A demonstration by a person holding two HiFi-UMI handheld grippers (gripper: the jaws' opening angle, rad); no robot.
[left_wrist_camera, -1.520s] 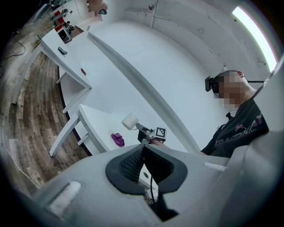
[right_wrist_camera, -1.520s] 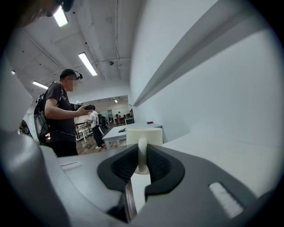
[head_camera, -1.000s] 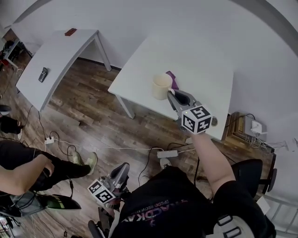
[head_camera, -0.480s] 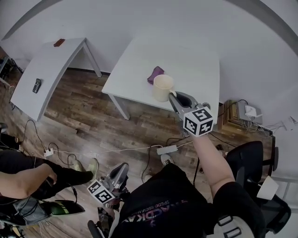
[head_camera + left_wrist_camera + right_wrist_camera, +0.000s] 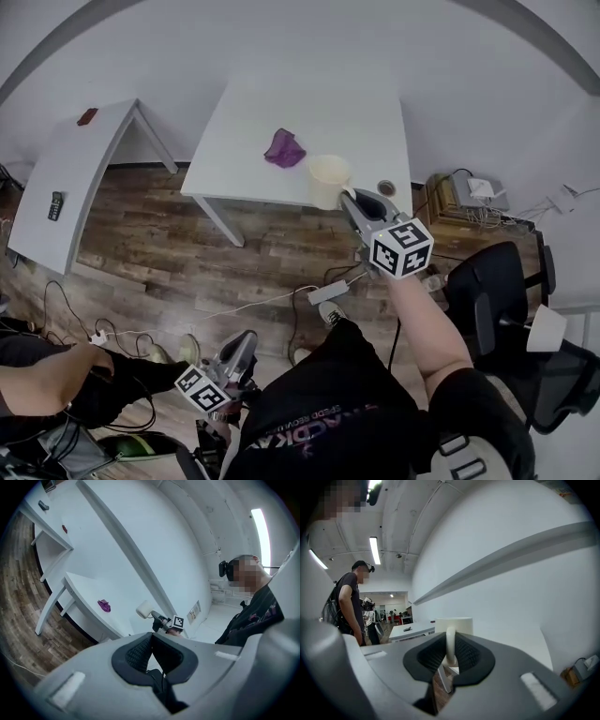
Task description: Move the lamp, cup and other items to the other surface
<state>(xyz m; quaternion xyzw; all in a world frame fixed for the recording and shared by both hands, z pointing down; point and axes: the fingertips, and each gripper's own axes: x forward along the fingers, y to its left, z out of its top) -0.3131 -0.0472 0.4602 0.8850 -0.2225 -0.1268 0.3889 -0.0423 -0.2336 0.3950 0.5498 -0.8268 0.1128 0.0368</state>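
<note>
left gripper (image 5: pixel 251 336): nearest to us, low by our hip above the wood floor (image 5: pixel 187 234). Fingers (image 5: pixel 136 653) tip to tip, nothing between them.
second person (image 5: pixel 47 380): arm and leg at our lower left, down by the floor, just beside the left gripper.
lamp (image 5: pixel 547 328): white shade at our right, just beside the dark chair (image 5: pixel 487 300), well apart from both tabletops. We can't tell what it stands on.
right gripper (image 5: pixel 346 196): out ahead on our stretched arm, marker cube toward us. Fingers (image 5: pixel 466 653) narrow, clamped on the handle of the cup (image 5: pixel 327 175).
cup: cream, upright, handle toward us, at the near edge of the tabletop (image 5: pixel 319 94). In the left gripper view we see it off the surface, hanging from the handle alone.
power strip (image 5: pixel 326 292): on the floor below the cup, white cable running left.
round thing (image 5: pixel 385 187): small, on the tabletop's near right corner, just beside the right gripper.
purple thing (image 5: pixel 284 148): crumpled, on the tabletop near the cup, not touching it.
far tabletop (image 5: pixel 66 169): white, off to our left, well apart from the first.
remote (image 5: pixel 56 204): dark, on the far tabletop's near end.
red thing (image 5: pixel 87 116): small, on the far tabletop's far end.
</note>
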